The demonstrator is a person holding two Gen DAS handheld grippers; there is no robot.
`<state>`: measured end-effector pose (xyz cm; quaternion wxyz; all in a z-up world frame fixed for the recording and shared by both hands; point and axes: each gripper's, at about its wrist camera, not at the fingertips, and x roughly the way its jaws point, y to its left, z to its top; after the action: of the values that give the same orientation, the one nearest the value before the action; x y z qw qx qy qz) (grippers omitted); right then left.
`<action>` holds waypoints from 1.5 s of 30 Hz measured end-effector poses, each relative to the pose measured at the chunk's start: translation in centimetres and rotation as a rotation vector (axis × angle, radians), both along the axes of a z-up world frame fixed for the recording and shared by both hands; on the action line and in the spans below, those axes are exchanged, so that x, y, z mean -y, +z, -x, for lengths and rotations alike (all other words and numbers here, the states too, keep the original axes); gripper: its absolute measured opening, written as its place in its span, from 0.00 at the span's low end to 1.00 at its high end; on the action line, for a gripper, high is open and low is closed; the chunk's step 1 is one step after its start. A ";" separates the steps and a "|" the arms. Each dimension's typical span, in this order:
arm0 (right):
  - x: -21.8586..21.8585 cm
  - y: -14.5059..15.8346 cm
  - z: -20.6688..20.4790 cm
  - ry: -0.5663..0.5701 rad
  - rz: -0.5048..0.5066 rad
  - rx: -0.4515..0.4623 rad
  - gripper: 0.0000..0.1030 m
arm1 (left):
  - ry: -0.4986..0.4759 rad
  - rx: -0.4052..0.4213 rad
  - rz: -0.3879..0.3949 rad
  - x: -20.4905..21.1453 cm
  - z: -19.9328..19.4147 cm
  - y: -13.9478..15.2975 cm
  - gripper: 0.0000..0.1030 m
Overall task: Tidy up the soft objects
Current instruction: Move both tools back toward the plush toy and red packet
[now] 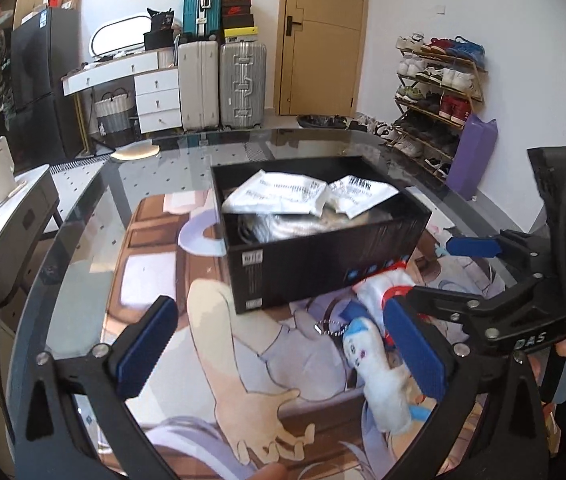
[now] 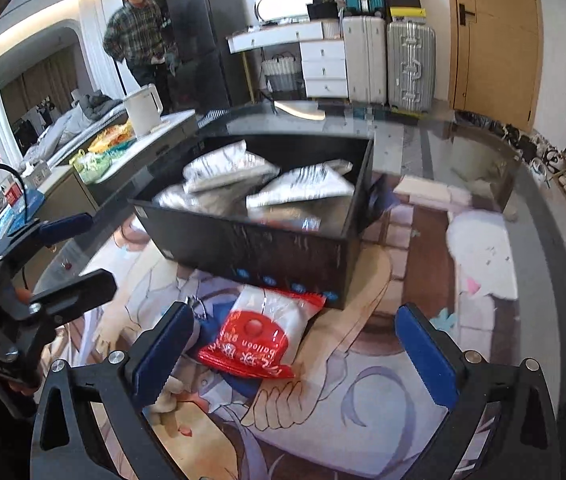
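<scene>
With both jaws spread wide and empty, drop the right hand-held gripper [image 2: 289,350] straight over the red-and-white balloon packet [image 2: 265,330], pinch mid-body, lift into the black box [image 2: 267,240] behind it. Left hand-held gripper [image 1: 279,350] holds nothing; plush toy [image 1: 379,376] lies by its right pad on the tabletop [image 1: 95,208].

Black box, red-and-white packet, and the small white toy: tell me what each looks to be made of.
Black box: seemingly printed cardboard, matte, with thin flat walls and sharp edges.
Red-and-white packet: thin plastic film, glossy, crinkled, with glare on its surface.
Small white toy: likely plush fabric, with a fuzzy outline; a metal-looking bead chain lies beside it.
</scene>
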<state>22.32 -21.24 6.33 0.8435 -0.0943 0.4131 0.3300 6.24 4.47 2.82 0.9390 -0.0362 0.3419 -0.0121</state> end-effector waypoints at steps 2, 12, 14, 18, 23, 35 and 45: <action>-0.2 -0.8 -0.2 -0.010 0.014 -0.019 1.00 | 0.008 -0.008 0.004 0.0 0.0 -0.3 1.00; -2.2 -2.6 -0.2 -0.029 0.083 -0.048 1.00 | 0.057 -0.029 -0.020 -0.3 -0.5 -1.8 1.00; -2.6 -3.1 -0.1 -0.038 0.113 -0.044 1.00 | 0.064 -0.033 -0.014 -0.6 -0.5 -2.0 1.00; -2.6 -3.5 -0.1 -0.044 0.160 -0.035 1.00 | 0.082 -0.042 -0.013 -1.2 -0.7 -2.3 1.00; -1.7 -3.4 -0.4 -0.052 0.163 -0.037 1.00 | 0.085 -0.052 0.004 -1.4 -0.7 -2.7 1.00; -2.0 -3.7 -0.6 -0.054 0.171 -0.017 1.00 | 0.074 -0.060 -0.001 -1.1 -0.8 -2.7 1.00; -1.4 -3.4 -0.5 -0.037 0.150 -0.002 0.87 | 0.065 -0.065 -0.009 -0.8 -0.8 -2.8 1.00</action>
<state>22.78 -19.80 2.95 0.8395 -0.1494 0.4393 0.2826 7.02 5.24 0.04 0.9274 -0.0434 0.3709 0.0211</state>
